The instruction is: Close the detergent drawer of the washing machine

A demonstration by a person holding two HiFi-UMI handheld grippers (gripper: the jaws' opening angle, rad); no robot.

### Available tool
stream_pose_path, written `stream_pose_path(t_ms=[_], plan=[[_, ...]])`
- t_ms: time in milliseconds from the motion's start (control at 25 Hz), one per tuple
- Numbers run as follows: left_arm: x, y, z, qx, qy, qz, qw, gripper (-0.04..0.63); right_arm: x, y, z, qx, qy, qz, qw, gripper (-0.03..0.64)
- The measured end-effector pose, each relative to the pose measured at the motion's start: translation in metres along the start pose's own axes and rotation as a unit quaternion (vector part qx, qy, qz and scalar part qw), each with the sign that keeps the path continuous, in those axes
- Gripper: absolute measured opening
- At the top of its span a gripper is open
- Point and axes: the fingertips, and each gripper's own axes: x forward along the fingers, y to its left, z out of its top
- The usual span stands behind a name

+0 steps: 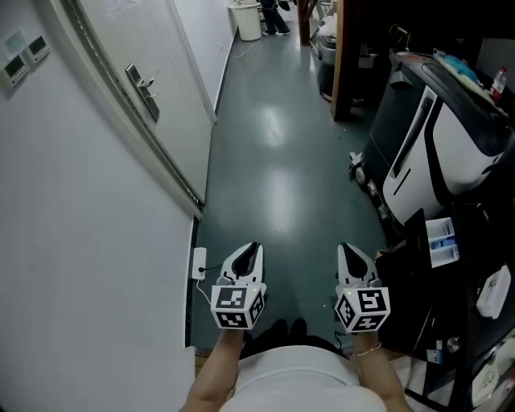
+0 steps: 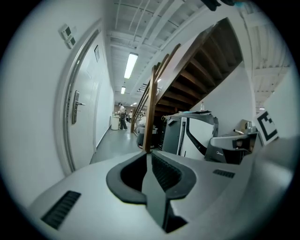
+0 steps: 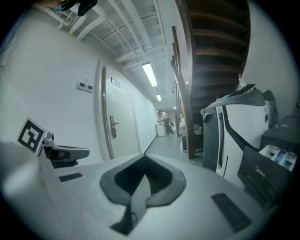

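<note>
I stand in a narrow corridor with both grippers held low in front of me, side by side and pointing down the hall. My left gripper has its jaws together with nothing between them. My right gripper is shut and empty too. A white and black appliance stands ahead on the right, well beyond both grippers. I cannot make out a detergent drawer on it in any view.
A white wall and a door with a metal handle run along the left. A wooden post under a staircase stands ahead on the right. Dark shelving with small packages crowds the near right. A person and a white bin are far down the hall.
</note>
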Motion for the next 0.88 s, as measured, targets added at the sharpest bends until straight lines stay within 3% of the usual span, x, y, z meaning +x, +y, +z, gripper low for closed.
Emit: stream_pose_path(t_ms=[280, 480, 640, 880], plan=[[0.004, -0.010, -0.001, -0.005, -0.001, 0.000, 1.0000, 0.063, -0.001, -0.014, -0.002, 0.005, 0.005, -0.009, 1.000, 0.003], [0.007, -0.013, -0.002, -0.007, 0.002, 0.002, 1.0000, 0.071, 0.002, -0.017, -0.005, 0.002, 0.016, -0.003, 1.000, 0.078], [0.016, -0.017, -0.004, -0.012, 0.005, 0.000, 0.9999, 0.083, 0.004, -0.024, -0.007, 0.006, 0.021, -0.005, 1.000, 0.101], [0.039, -0.031, -0.006, -0.017, 0.019, -0.031, 0.9992, 0.130, 0.011, -0.038, -0.011, 0.002, 0.039, -0.022, 0.999, 0.118]])
